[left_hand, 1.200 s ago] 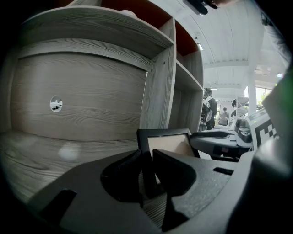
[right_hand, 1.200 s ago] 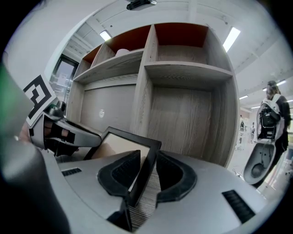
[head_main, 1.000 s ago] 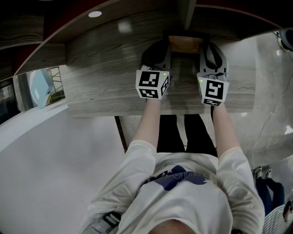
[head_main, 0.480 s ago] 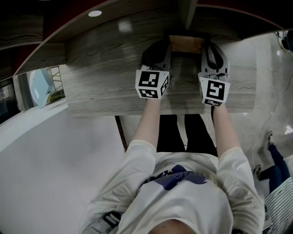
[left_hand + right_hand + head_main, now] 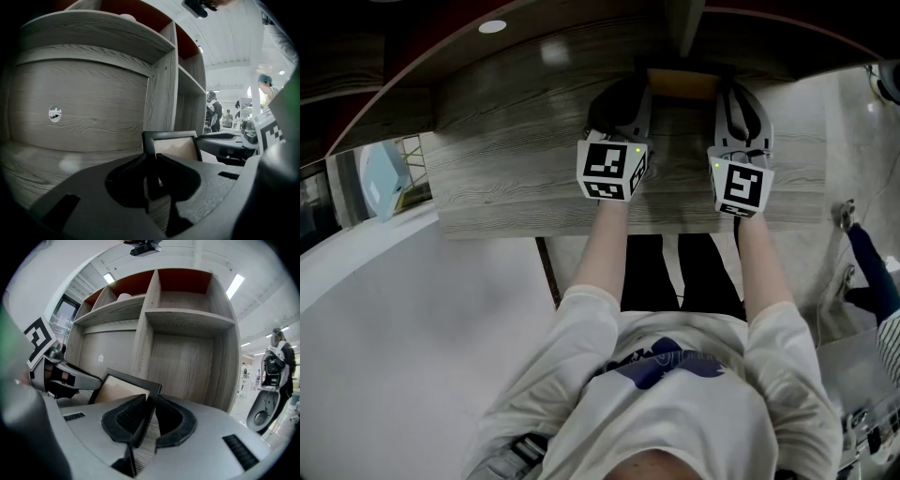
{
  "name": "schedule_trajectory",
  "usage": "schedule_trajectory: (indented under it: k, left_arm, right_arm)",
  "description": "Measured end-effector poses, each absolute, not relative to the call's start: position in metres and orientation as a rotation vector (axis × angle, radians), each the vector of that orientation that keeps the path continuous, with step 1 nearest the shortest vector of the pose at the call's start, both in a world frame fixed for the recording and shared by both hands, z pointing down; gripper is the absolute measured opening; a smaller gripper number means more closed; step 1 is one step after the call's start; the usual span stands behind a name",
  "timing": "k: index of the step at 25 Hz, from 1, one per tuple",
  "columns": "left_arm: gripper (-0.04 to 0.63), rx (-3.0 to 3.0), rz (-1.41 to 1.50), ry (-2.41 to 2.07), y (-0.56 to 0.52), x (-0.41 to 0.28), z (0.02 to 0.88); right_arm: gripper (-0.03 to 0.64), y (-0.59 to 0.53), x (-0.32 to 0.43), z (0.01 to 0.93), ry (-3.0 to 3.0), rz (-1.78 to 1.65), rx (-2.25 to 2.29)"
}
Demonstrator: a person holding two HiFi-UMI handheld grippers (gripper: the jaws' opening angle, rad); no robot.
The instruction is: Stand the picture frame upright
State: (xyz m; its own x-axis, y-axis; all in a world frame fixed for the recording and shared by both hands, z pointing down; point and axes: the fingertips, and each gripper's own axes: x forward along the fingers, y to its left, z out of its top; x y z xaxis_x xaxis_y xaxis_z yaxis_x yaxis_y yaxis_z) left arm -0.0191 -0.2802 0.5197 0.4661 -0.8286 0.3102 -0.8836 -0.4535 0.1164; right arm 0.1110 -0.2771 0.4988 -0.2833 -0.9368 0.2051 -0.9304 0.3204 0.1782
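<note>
The frame (image 5: 682, 84) stands at the back of the table (image 5: 506, 178), close to the shelf divider (image 5: 680, 23), held by a side edge in each tool. From the head view only a short strip of its tan panel shows between the two tools, and their bodies cover the jaw tips.

The left hand-held gripper (image 5: 151, 161) is pinched on the frame's left black border, with both pads against it. The right hand-held gripper (image 5: 148, 409) has the right border between its jaws, which are closing and already touch it on both sides.

In both gripper views the frame (image 5: 174, 146) rises above the jaws, tilted back a little. Its lower half is hidden behind them, so I cannot tell whether the bottom edge rests on the table. Any stand at the back is out of sight.

People (image 5: 213, 110) beyond the shelves are small and unclear.
</note>
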Motion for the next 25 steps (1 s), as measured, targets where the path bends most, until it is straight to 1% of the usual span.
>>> schedule_trajectory:
  k: [5,18,24,25]
  left_arm:
    - [0.058,2.474,0.303,-1.481,-0.2831,-0.0194,0.5151]
    - [0.058,2.475,0.272,-1.47,-0.2836,-0.0181,0.5197]
    - [0.067,2.479,0.264,-1.472,-0.2835,-0.0184,0.5201]
    - [0.073,2.479,0.26,-1.478,-0.2837,-0.0188,0.5192]
  right_arm:
    - [0.044,-0.2786,0.113,0.495,-2.317,-0.052,1.707]
    - [0.043,-0.2783,0.1106,0.4982,-2.316,-0.078,1.692]
    - [0.051,-0.2758,0.1079,0.5016,-2.302,-0.077,1.684]
    - [0.065,-0.2755,0.108,0.5025,-2.301,-0.071,1.682]
